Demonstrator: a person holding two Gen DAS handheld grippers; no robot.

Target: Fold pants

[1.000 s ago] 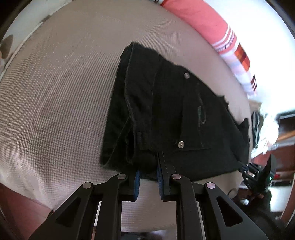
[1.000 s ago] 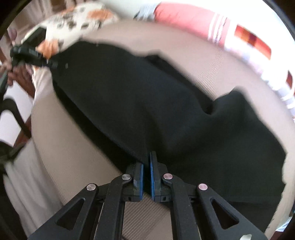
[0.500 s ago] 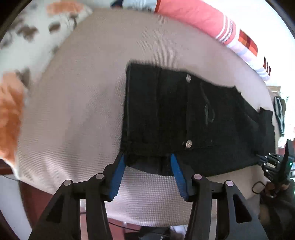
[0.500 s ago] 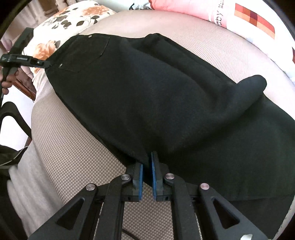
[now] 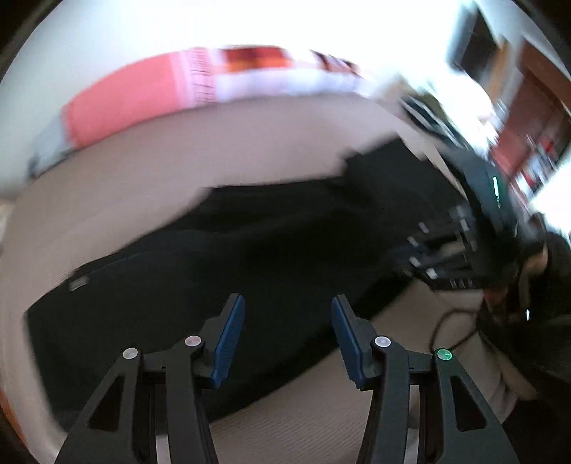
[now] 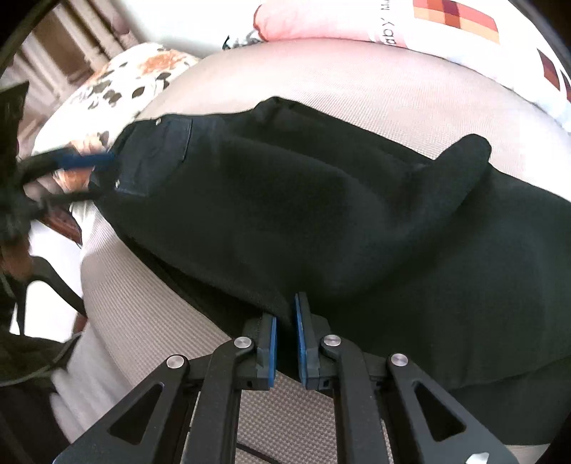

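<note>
Black pants [image 6: 321, 214] spread across the beige cushion

Waistband and a patch pocket lie at the frame's upper left; the fabric runs to the lower right, with one raised fold at upper right.

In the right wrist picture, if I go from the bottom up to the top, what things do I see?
Right gripper → black pants → beige bed cover → pink and white pillow.
</note>
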